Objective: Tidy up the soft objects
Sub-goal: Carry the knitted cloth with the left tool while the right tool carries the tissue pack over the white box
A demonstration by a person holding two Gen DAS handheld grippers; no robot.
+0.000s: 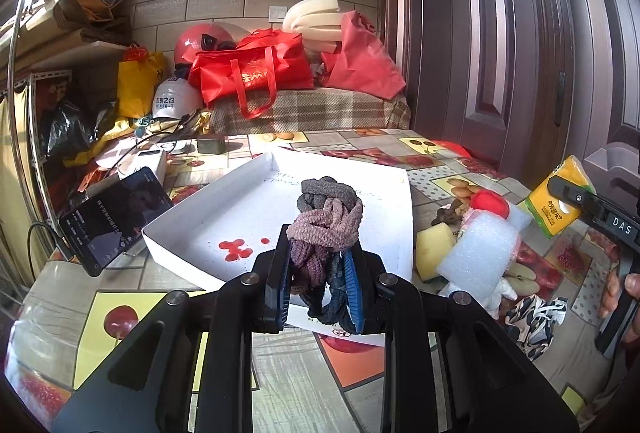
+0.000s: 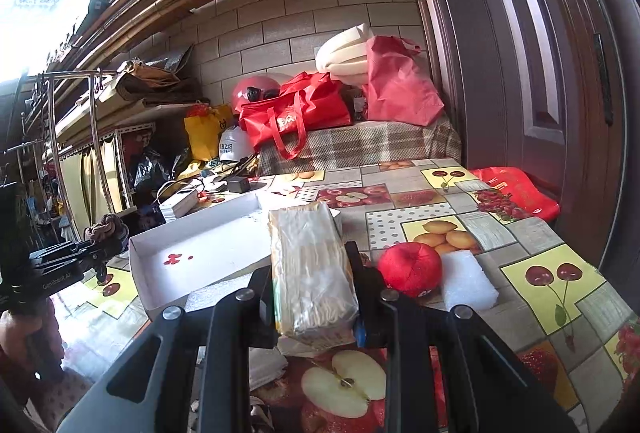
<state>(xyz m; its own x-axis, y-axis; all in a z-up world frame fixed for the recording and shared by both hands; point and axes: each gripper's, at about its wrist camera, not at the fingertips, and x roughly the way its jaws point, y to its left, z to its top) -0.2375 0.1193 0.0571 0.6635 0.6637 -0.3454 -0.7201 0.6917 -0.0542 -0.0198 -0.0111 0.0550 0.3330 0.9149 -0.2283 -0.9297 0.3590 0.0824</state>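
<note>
Carrying loads, left tool (image 1: 320,285) clamped on hair ties (image 1: 326,221), right tool (image 2: 314,293) on tissue pack (image 2: 310,265), both probably bound for the white tray (image 1: 400,201).

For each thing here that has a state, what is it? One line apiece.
Left gripper: shut on the bundle of hair ties, held above the white tray.
Right gripper: shut on the tissue pack, lifted off the table.
White tray: open, nothing in it, red stains on its floor.
Phone: propped up, screen lit.
Red apple cushion: resting on the table, untouched.
</note>
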